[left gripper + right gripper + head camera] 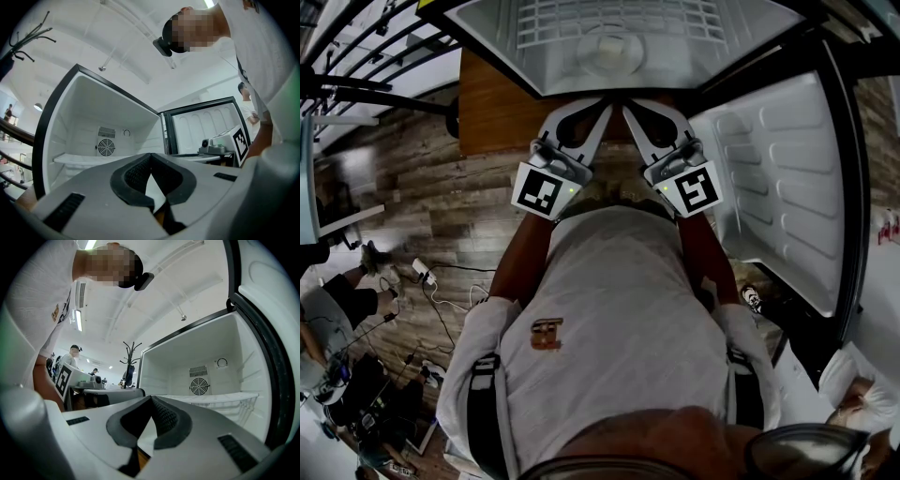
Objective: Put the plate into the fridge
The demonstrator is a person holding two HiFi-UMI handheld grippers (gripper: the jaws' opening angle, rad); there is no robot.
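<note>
White inside, the open black-framed fridge (89, 112) stands just ahead of the fingertips. The left gripper (151, 155) and the right gripper (151, 397) are clenched on nothing. A round white plate (605, 52) seems to lie inside already, beyond the tips, so probably nothing remains to carry.

No words or numbers can be read. The orange logo (546, 334) on the shirt (609, 309) is too small to make out. The left cube (541, 190) and right cube (697, 188) bear only black-and-white square patterns.
</note>
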